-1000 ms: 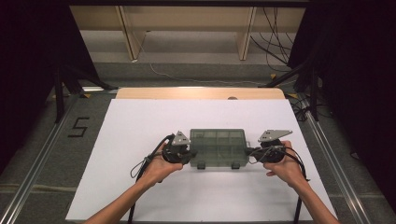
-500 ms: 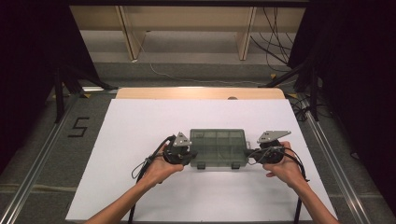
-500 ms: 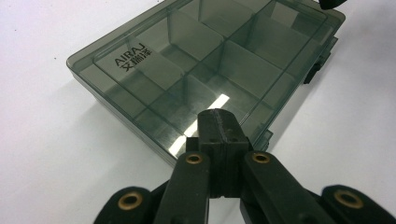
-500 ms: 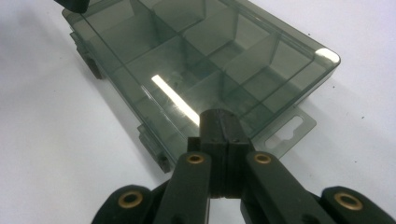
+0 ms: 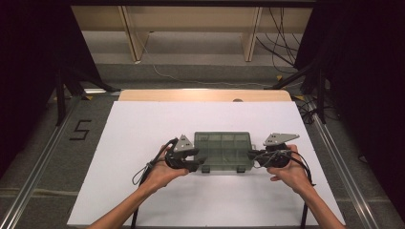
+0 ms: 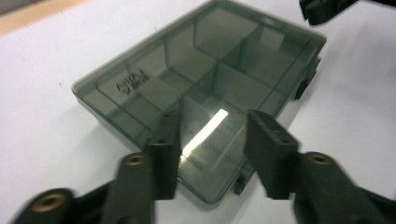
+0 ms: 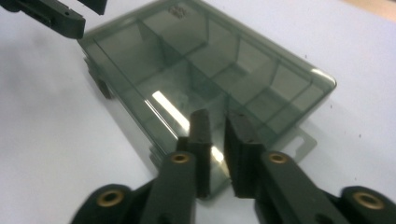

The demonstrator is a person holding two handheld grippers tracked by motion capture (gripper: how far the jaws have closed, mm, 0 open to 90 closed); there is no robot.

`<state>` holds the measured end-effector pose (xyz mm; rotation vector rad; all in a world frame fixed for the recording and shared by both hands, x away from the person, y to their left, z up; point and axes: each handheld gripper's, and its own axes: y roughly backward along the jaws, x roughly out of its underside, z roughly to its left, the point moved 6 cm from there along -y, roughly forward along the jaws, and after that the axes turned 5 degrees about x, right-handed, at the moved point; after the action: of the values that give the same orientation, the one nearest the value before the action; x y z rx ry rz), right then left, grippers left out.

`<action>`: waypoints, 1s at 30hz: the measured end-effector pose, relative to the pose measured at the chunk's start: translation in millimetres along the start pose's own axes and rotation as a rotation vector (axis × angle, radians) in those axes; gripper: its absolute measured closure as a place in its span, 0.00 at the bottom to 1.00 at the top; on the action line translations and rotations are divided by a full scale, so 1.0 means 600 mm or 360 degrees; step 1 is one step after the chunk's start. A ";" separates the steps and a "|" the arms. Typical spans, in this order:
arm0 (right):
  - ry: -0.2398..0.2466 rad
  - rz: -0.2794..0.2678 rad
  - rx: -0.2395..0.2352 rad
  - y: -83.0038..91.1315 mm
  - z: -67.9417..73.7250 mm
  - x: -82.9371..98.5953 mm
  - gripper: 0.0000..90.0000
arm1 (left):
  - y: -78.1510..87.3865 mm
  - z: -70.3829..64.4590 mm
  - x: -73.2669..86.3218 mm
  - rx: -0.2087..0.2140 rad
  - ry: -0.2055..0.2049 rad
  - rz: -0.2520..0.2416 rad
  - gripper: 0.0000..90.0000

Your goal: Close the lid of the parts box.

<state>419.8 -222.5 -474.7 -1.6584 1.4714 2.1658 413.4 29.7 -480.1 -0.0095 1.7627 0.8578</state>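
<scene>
A smoky transparent compartment box (image 5: 222, 151) lies flat with its lid closed on the white table top (image 5: 143, 124). My left gripper (image 5: 198, 162) is at the box's left end. In the left gripper view its jaws (image 6: 213, 121) stand open, spread over the near end of the box (image 6: 205, 70). My right gripper (image 5: 250, 155) is at the box's right end. In the right gripper view its jaws (image 7: 218, 117) are shut to a narrow gap above the lid (image 7: 205, 60), with nothing between them. A clear hanging tab (image 7: 303, 140) juts from that end.
A wooden strip (image 5: 205, 95) runs along the table's far edge. Metal rails (image 5: 38, 171) flank the table, with a "5" (image 5: 80, 130) marked on the floor at left. Cables (image 5: 148, 167) trail from both grippers toward the front edge.
</scene>
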 end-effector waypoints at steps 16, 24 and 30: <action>-0.0178 -0.0336 0.0024 0.028 0.046 -0.056 0.36 | 0.068 -0.013 -0.015 -0.0012 0.0015 -0.0259 0.33; -0.0232 -0.0437 0.0027 0.046 0.061 -0.062 0.32 | 0.093 -0.011 -0.007 -0.0059 0.0056 -0.0302 0.30; -0.0251 -0.0486 0.0020 0.051 0.073 -0.062 0.29 | 0.110 -0.013 0.001 -0.0062 0.0050 -0.0338 0.29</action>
<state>387.4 -191.3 -427.9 -1.5483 1.1069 2.0605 379.6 74.3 -443.9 -0.2333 1.7379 0.7403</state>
